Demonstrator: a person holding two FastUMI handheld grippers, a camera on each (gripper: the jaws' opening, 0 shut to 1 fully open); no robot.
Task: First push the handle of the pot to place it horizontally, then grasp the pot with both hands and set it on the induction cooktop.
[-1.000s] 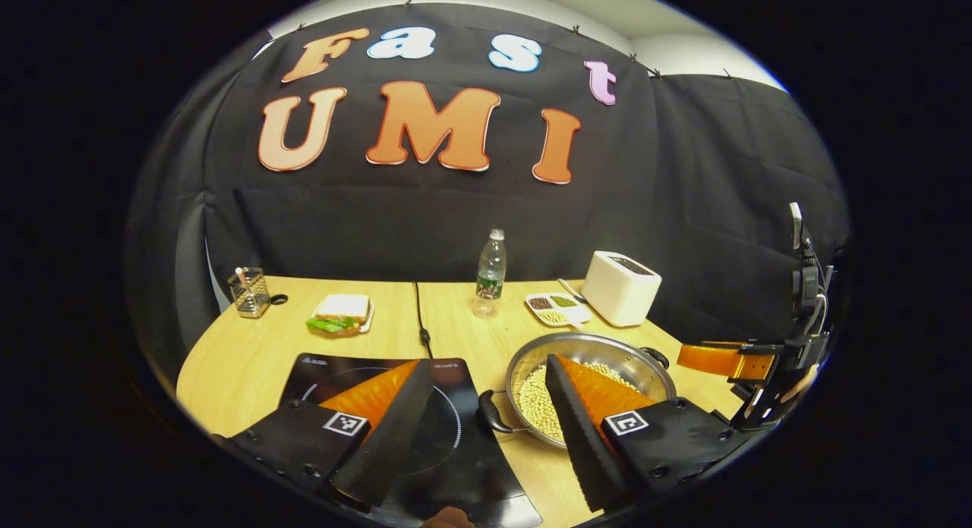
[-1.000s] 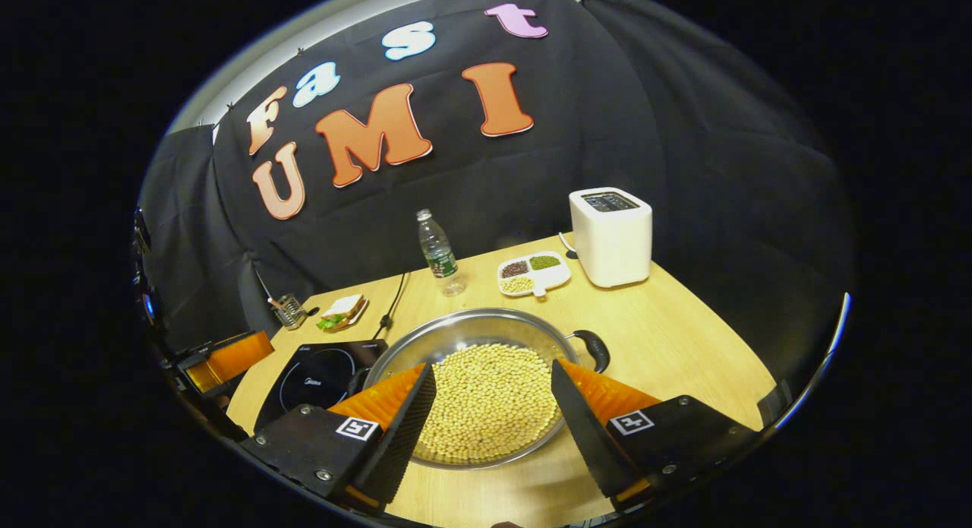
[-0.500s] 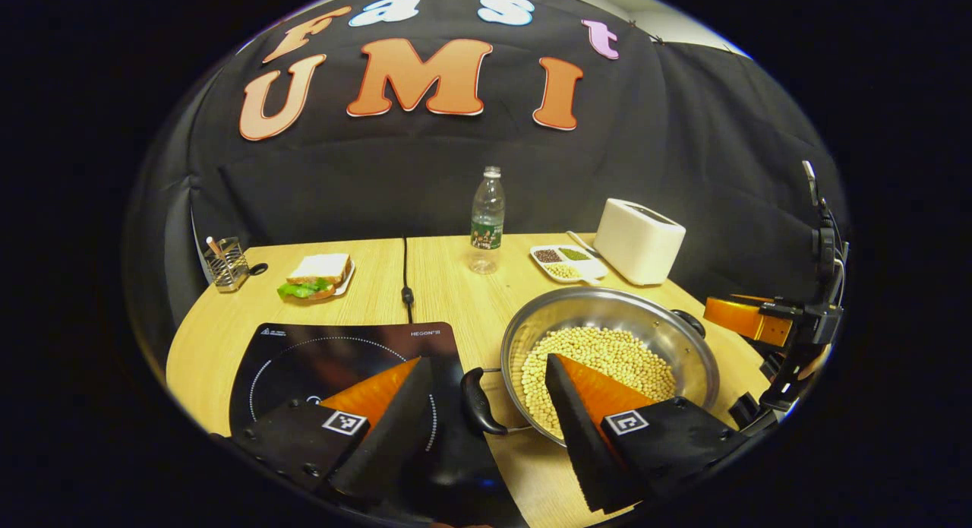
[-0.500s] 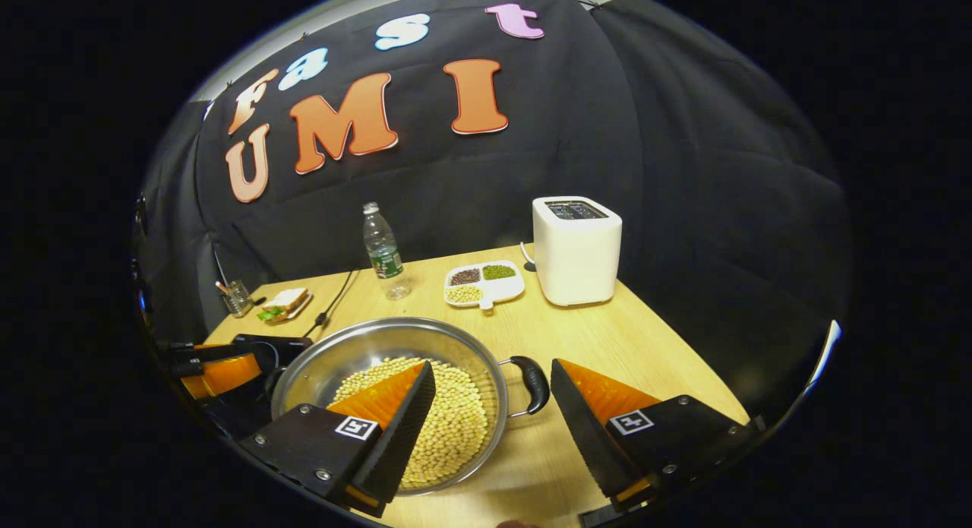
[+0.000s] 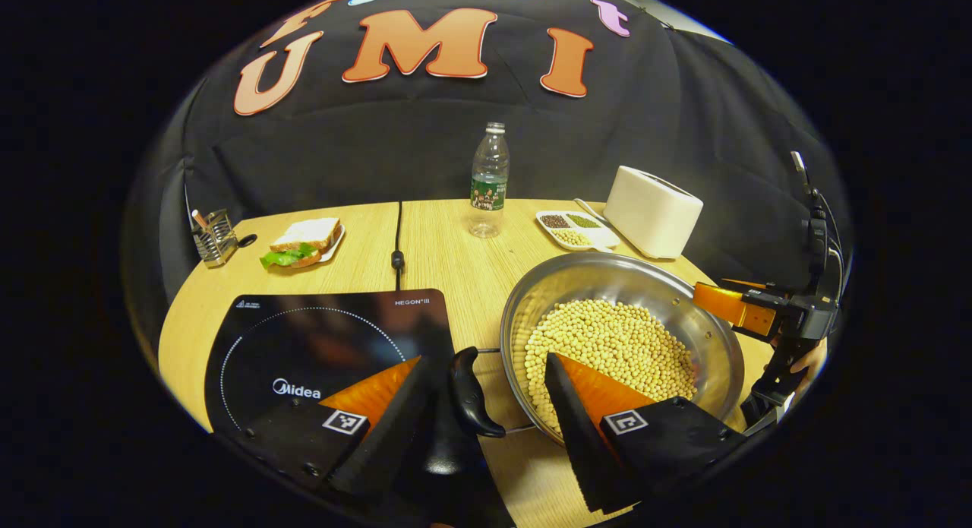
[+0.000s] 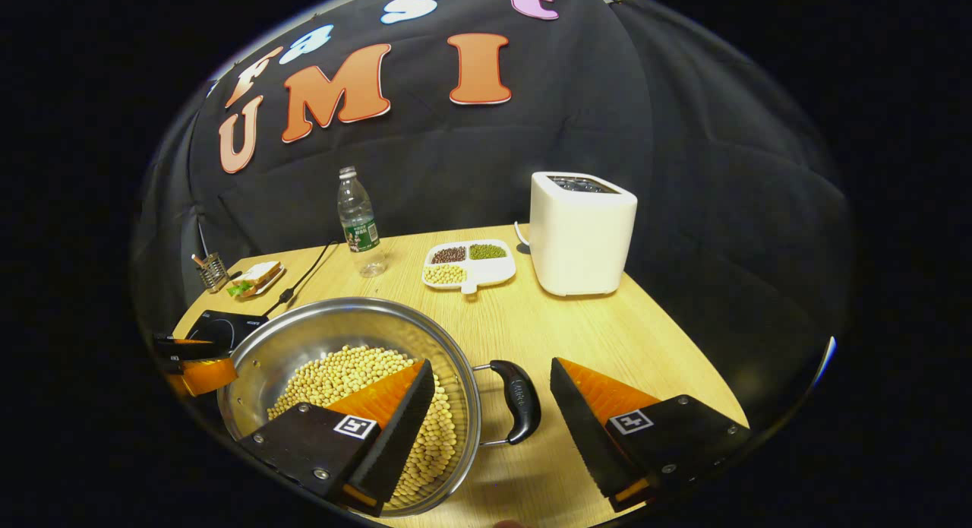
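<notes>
One round stainless-steel pot (image 5: 619,300) filled with pale soybeans (image 5: 607,346) sits on the light wooden surface (image 5: 448,247), just to the right of one flat black induction cooktop (image 5: 319,338), not yet on it. The pot carries two black loop handles: the left handle (image 5: 471,391) lies between the spread fingers of the left gripper (image 5: 486,422), which stands released with neither finger touching it; the right handle (image 6: 520,399) lies likewise between the parted fingers of the right gripper (image 6: 493,422), also released, its left finger over the beans. Behind stand one clear plastic water bottle (image 5: 488,180), one white toaster (image 6: 581,232), one white divided dish of three kinds of beans (image 6: 467,266), one sandwich on a plate (image 5: 300,243) and one wire holder (image 5: 213,235). The left gripper view gives the cooktop's full ring marking and its black power cord (image 5: 397,239); the right gripper view gives the toaster's top slots.
</notes>
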